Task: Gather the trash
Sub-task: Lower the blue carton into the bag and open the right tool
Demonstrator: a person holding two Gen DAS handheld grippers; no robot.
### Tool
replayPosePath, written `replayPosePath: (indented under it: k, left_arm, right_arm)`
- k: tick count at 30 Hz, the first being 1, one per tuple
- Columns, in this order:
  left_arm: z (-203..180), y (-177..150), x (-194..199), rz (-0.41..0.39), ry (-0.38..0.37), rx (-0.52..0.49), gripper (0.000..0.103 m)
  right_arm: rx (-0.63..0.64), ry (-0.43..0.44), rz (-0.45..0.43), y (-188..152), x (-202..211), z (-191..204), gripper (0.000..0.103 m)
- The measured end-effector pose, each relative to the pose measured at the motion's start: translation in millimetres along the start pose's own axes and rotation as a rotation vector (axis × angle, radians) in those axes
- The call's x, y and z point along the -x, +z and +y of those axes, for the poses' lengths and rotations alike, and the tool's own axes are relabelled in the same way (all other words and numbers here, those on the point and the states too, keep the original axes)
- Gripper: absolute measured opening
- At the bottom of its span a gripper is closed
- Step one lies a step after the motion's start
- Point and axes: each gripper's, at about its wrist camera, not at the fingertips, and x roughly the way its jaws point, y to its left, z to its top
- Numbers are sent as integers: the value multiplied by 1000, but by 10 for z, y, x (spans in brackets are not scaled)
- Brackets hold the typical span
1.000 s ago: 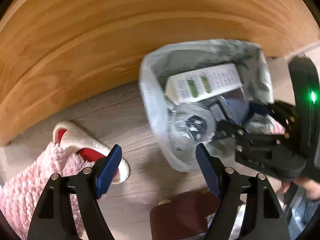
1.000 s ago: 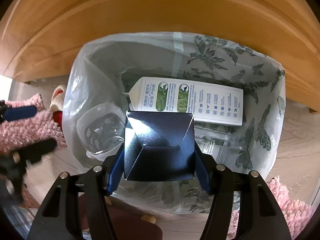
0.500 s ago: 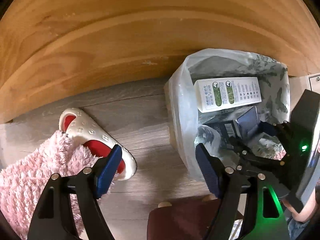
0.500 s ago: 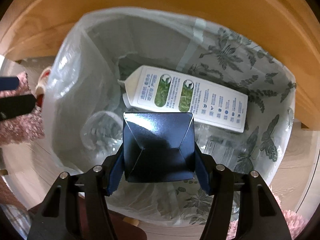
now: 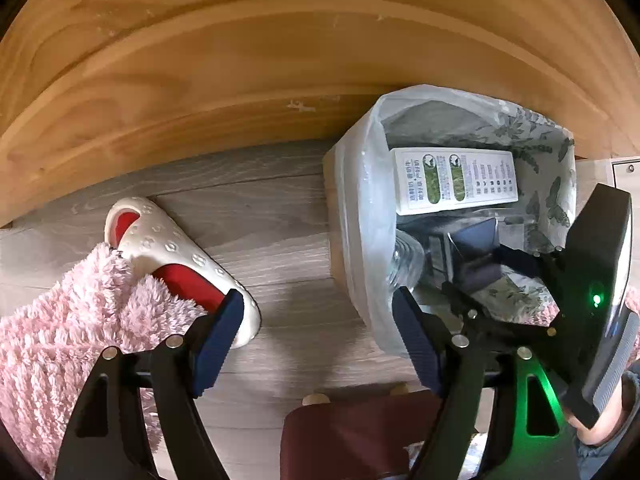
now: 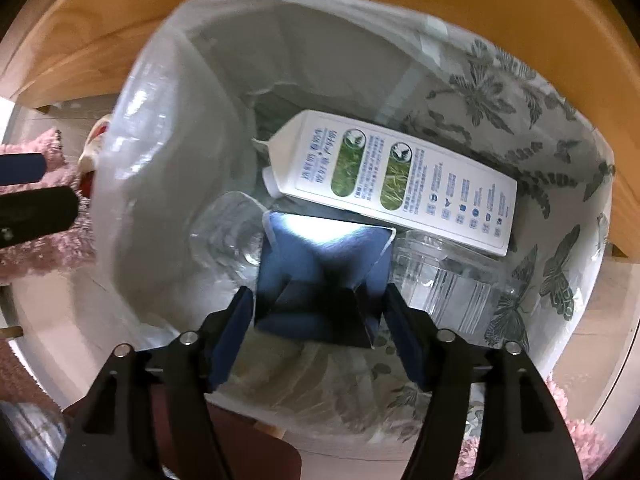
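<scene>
Grey wood-look floor under a light wooden furniture panel; lined trash bin stands against it.

Dark blue box: inside the bin mouth, tilted, between the right gripper pads. Jaws opening; a sliver of gap shows on each side, so the box looks released or nearly so. It sits above a clear plastic cup and a clear plastic container, just in front of a white milk carton lying flat.

Left gripper: fingers spread wide, nothing between them, hanging over bare floor beside the bin.

Progress, judged: several items are in the bin; the box drop is about done. Whether more trash remains cannot be told, as none is visible outside the bin.

Clearance: bin liner walls close on all sides of the right gripper; straight up looks the clean exit. Near the left gripper: a white-and-red slipper, a pink fluffy textile, a dark red object at the lower edge.
</scene>
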Motion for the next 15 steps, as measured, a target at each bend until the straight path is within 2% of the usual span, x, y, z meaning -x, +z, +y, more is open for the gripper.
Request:
replayPosePath:
  k: [5, 12, 15]
  left_arm:
    - [-34, -10, 41, -13, -7, -11, 74]
    - [3, -16, 100, -23, -28, 17, 74]
    - [25, -29, 147, -35, -45, 29, 74]
  right_arm:
    - [14, 6, -11, -26, 59, 32, 68]
    - [17, 28, -71, -65, 331, 60, 85]
    - [0, 30, -104, -71, 459, 31, 88]
